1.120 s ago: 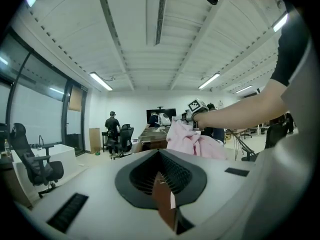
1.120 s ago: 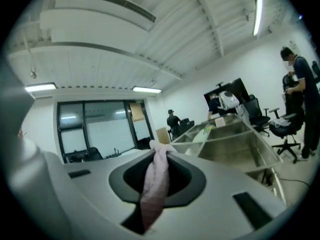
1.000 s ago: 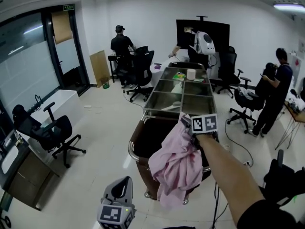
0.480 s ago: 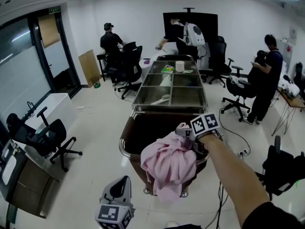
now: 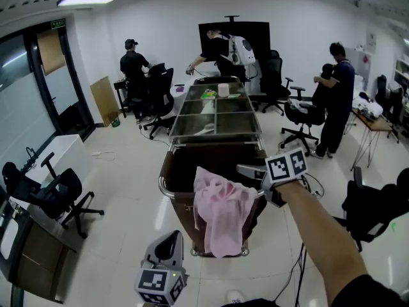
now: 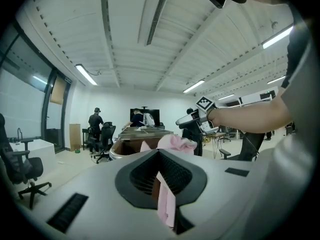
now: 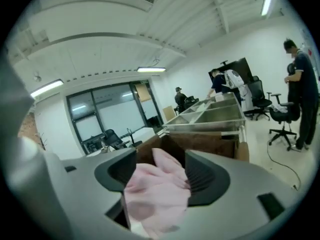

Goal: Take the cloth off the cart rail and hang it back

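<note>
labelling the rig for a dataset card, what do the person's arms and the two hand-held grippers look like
The left hand-held gripper and right hand-held gripper each have light grey moulded bodies, dark ribbed pads and a white cube with black square markers. Right forearm bare, dark sleeve above. The right one's jaws have just been opening, the pink cloth showing between them, unpressed.

soft matt cloth [image 5: 220, 213], shiny metal cart rail [image 5: 160, 183], seemingly glossy floor [image 5: 121, 235]

Ceiling lights [image 5: 85, 0] are giving bright, even light; the floor [image 5: 167, 217] is showing a pale glare; all views are bending strongly at the edges; in the right gripper view the cloth [image 7: 157, 194] is looking blurred.
</note>
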The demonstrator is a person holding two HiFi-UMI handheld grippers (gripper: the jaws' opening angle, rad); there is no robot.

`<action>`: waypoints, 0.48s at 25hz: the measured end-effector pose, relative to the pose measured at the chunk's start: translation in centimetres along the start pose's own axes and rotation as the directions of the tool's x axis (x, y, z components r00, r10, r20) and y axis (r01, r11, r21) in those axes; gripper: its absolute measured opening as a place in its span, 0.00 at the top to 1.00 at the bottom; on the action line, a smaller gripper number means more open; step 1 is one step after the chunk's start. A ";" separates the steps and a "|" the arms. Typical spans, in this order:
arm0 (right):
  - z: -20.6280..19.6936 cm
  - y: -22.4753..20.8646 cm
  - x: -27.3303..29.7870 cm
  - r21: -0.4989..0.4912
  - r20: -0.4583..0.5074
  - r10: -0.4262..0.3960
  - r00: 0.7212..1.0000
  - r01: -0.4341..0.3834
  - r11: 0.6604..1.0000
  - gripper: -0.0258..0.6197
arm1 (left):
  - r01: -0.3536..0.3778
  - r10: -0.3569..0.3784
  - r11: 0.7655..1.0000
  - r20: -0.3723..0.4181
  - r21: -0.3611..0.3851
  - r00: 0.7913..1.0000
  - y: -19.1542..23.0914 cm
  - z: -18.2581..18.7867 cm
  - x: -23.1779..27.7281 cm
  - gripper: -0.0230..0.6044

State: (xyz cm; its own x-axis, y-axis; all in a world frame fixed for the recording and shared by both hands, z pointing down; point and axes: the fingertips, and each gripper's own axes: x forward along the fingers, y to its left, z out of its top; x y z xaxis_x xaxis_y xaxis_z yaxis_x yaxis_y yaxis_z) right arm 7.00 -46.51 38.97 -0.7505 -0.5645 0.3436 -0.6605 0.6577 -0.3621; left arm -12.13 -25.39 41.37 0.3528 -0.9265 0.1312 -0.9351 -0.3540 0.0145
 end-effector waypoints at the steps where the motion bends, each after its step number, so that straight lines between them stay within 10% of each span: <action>1: 0.0 2.0 -1.2 -0.024 0.034 0.028 0.999 -0.027 0.999 0.48 | 0.014 -0.014 1.000 0.003 -0.005 1.000 -0.3 0.0 -0.7 0.96; 6: -2.8 10.9 -7.9 -0.102 0.230 0.107 0.967 -0.085 0.991 0.95 | 0.077 -0.077 0.997 0.003 -0.029 0.997 -1.8 -0.6 -4.2 0.96; 12: -11.0 17.4 -12.8 -0.177 0.252 0.019 0.967 0.027 0.984 0.95 | 0.130 -0.129 0.990 0.009 -0.058 0.992 -2.7 -1.5 -6.6 0.96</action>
State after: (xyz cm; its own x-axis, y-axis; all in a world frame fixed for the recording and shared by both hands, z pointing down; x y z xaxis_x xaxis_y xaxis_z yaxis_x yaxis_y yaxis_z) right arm 5.39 -22.34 37.84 -0.7442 -0.6593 0.1069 -0.6660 0.7203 -0.1939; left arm -11.97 -18.10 41.95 0.4709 -0.8740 0.1197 -0.8819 -0.4630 0.0888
